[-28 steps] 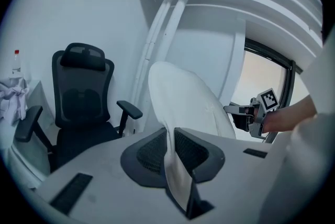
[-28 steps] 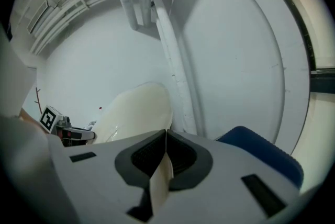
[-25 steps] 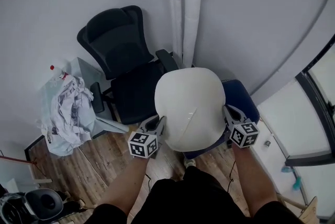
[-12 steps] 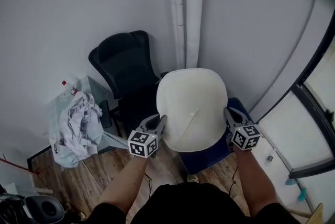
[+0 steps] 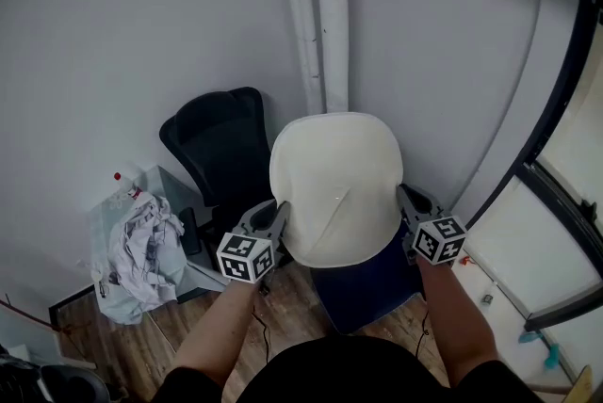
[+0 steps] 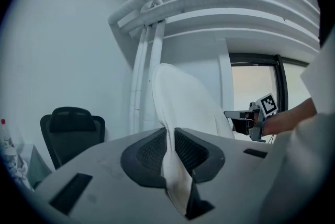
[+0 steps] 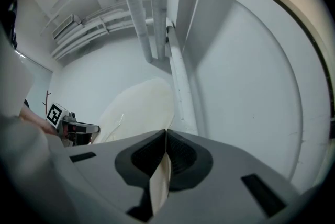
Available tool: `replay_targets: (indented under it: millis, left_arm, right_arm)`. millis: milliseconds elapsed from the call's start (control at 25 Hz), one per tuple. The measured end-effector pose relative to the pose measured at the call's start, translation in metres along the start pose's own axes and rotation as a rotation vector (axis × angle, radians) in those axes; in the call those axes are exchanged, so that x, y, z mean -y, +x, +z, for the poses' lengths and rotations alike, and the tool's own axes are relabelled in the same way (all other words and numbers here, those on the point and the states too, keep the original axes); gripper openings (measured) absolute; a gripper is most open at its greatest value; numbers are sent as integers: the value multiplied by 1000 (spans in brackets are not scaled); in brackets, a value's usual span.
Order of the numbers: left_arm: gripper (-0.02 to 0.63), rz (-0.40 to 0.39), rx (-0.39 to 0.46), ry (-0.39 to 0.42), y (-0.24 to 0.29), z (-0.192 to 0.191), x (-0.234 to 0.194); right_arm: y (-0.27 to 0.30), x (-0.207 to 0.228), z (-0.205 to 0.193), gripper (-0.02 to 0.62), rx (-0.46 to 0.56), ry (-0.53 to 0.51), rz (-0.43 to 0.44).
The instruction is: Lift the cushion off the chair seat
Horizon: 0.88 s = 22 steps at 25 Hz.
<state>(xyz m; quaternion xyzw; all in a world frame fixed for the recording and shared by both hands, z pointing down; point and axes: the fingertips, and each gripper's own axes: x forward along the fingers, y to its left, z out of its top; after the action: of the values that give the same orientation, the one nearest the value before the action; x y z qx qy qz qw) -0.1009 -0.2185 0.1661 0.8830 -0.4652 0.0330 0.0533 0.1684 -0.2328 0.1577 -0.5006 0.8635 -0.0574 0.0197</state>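
Item: cream rounded fabric cushion (image 5: 334, 185), above dark-blue chair seat (image 5: 367, 283).
L gripper (image 6: 170, 136): jaws pinch cushion edge, 9 o'clock side.
R gripper (image 7: 165, 136): jaws nearly together, clamping edge, 3 o'clock.

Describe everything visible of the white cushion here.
The cushion is an off-white, rounded pad with a smooth cover and a faint crease near its front. It hangs in the air, broad face up, above the blue chair seat, before the wall pipes. The left gripper clamps its left edge and the right gripper its right edge, each on a thin fold of cover. Nothing else visibly touches it.
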Motion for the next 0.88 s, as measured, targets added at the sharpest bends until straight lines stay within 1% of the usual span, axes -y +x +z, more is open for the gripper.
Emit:
replay_targets:
  millis: [160, 400, 680, 880]
  left_arm:
    - [48, 19, 41, 23, 0, 20, -2]
    - [48, 34, 75, 32, -6, 33, -4]
    - [48, 44, 93, 52, -16, 44, -4]
    - [48, 52, 96, 37, -24, 42, -4]
  right_arm:
    - [5, -2, 19, 18, 36, -23, 6]
    - [6, -11, 39, 18, 90, -68, 8]
    - [5, -19, 41, 18, 88, -54, 21]
    - [2, -25, 37, 18, 75, -44, 34]
